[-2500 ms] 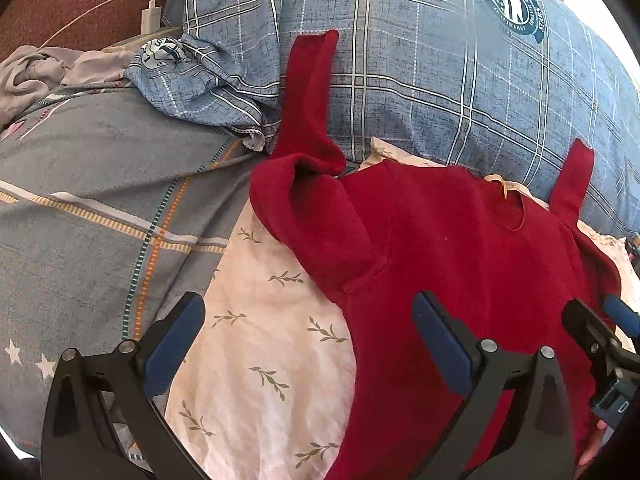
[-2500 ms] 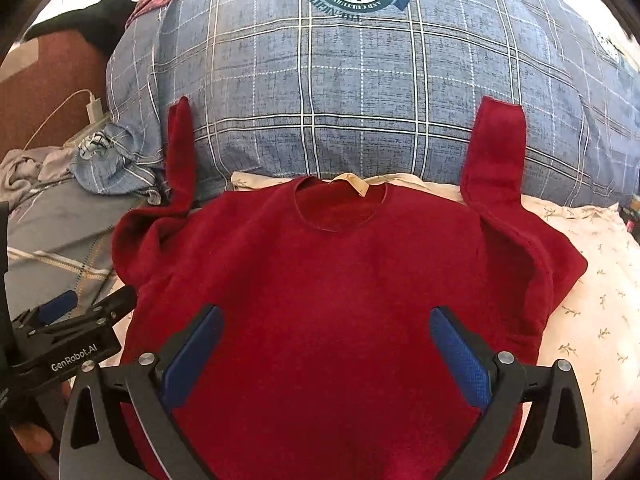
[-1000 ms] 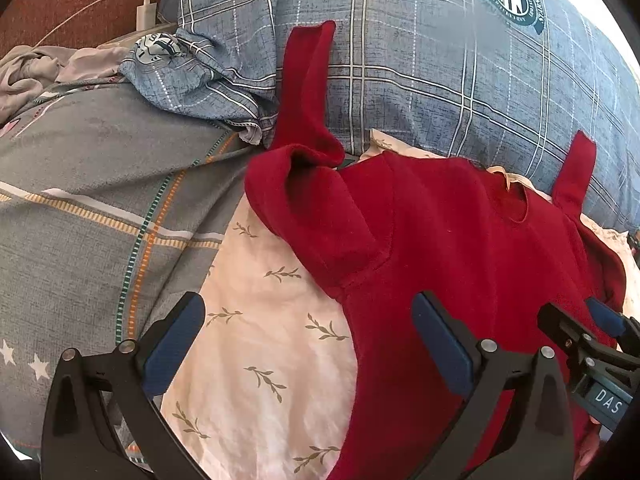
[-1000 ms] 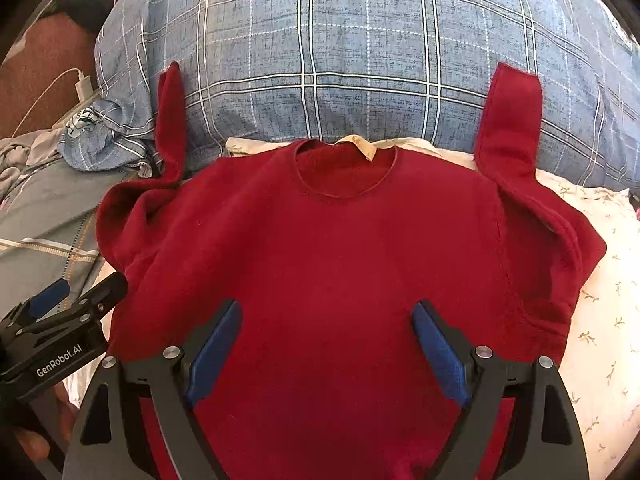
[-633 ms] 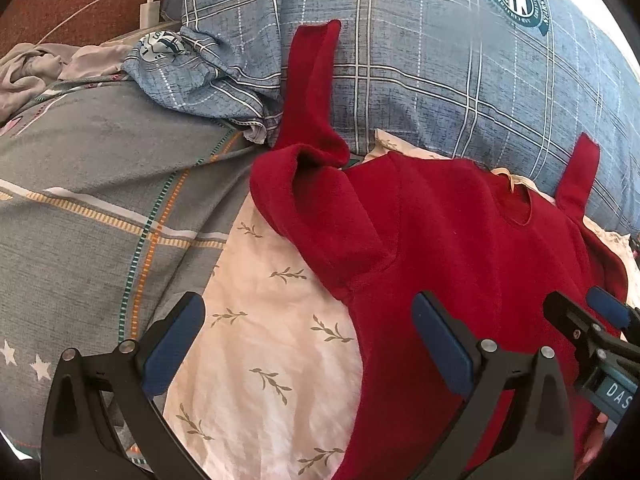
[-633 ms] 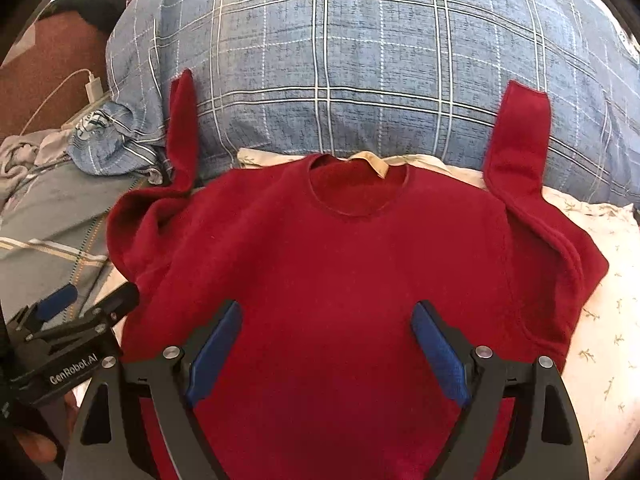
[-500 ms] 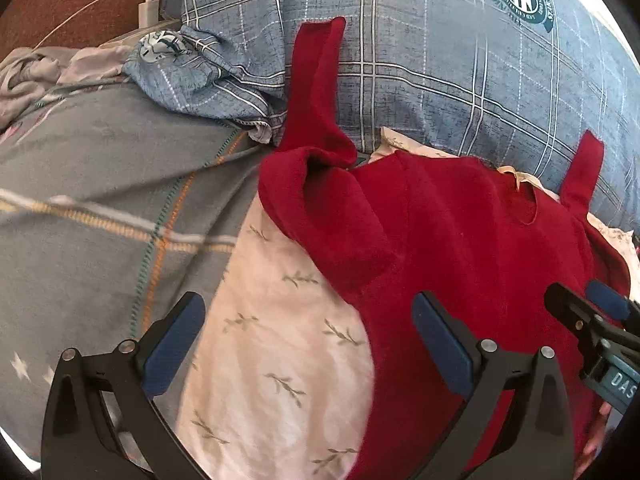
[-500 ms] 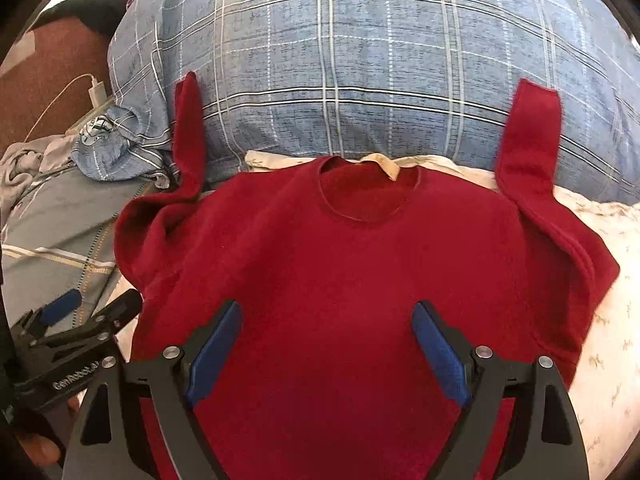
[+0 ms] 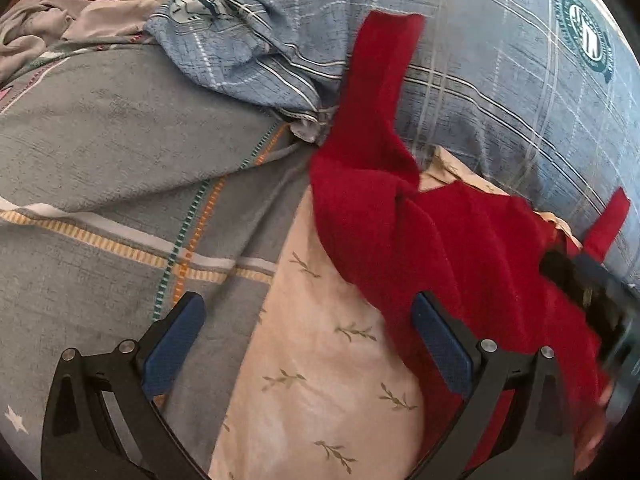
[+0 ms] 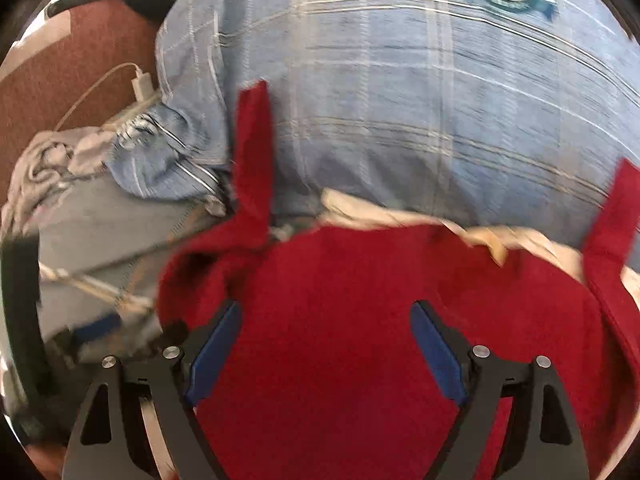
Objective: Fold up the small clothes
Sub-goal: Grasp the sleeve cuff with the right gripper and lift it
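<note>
1. The red sweater [image 10: 360, 320] lay flat and face up on a cream cloth with a leaf print [image 9: 320, 360], its neckline at twelve o'clock against a big blue plaid pillow [image 10: 400, 100].
2. Both sleeves ran up the pillow: the left sleeve [image 9: 372, 80] stood toward twelve o'clock in the left wrist view, with the shoulder bunched below it; the right sleeve [image 10: 612, 216] rose at three o'clock in the right wrist view.
3. The left gripper [image 9: 308, 344] hovered with its jaws wide apart and nothing between them, over the cream cloth, one blue pad near the sweater's edge.
4. The right gripper [image 10: 324, 352] hung over the sweater's chest, jaws spread wide, clamping nothing; that view was blurred.
5. A grey striped bedsheet [image 9: 100, 160] spread at nine o'clock, with a crumpled blue plaid pillowcase [image 9: 248, 52] at eleven o'clock.
6. A white charger and cable [image 10: 140, 84] sat at ten o'clock in the right wrist view.
</note>
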`<state>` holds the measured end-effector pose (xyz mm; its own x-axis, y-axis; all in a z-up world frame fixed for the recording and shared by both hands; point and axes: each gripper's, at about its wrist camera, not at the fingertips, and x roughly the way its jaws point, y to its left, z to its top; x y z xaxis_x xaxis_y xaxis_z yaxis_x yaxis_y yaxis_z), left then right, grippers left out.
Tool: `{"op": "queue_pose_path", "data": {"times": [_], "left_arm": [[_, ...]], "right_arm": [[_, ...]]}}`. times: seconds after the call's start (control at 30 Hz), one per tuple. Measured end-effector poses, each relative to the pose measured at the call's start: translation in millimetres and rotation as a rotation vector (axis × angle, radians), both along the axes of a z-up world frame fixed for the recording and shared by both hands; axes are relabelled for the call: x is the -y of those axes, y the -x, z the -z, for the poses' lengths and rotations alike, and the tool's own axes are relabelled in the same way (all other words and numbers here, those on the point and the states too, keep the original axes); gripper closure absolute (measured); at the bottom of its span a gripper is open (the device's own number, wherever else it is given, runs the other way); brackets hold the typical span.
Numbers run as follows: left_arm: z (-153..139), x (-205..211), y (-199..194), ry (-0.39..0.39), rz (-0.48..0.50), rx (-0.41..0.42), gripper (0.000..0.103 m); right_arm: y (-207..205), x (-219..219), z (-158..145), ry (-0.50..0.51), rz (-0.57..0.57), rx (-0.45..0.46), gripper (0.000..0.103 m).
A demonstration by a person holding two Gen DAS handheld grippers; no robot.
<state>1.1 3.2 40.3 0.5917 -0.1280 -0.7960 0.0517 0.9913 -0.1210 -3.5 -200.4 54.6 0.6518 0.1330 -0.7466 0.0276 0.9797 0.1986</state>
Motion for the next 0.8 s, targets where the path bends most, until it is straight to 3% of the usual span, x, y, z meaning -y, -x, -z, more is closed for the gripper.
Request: {"op": "queue_pose_path", "data": {"times": [0.23,0.47,0.53,0.6,0.63,0.67,0.73,0.8], "left_arm": [[8.5,-3.0,-12.4,-0.049,-0.019,-0.016,0.0],[12.5,-8.8,-25.4,-0.048,-0.039,-0.023,0.0],[13.5,-3.7,-26.7,-0.08,-0.026,-0.018,0.0],[14.3,-1.2,-28.1,-0.103,-0.013,-0.017,0.0],[14.4,-0.8,-28.9,-0.105,-0.01,-0.016,0.0],[14.0,-1.1,-29.4,-0.104,-0.01,-0.014,0.0],[13.8,-1.0,-29.7,-0.103,-0.015,-0.013,0.0],[14.4,0.2,-29.6,-0.114,-0.017,-0.009,0.0]], "right_arm": [[-96.8,-28.1,-19.1,-0.079,-0.046,0.019,0.015],[-179.7,-50.4,-6.7,-0.107,-0.032,-0.02,0.016],[-198.5,-55.5,0.3,-0.103,-0.026,-0.03,0.027],[-206.4,-58.3,1.9,-0.09,-0.002,-0.041,0.031],[-205.9,-59.8,-0.2,-0.097,-0.006,-0.043,0.07],[-203.9,-62.3,-4.7,-0.097,-0.041,-0.026,0.102],[-189.6,-61.5,-22.4,-0.042,-0.08,0.026,0.097],[-167.4,-46.9,-43.7,-0.082,-0.077,0.076,0.097]]}}
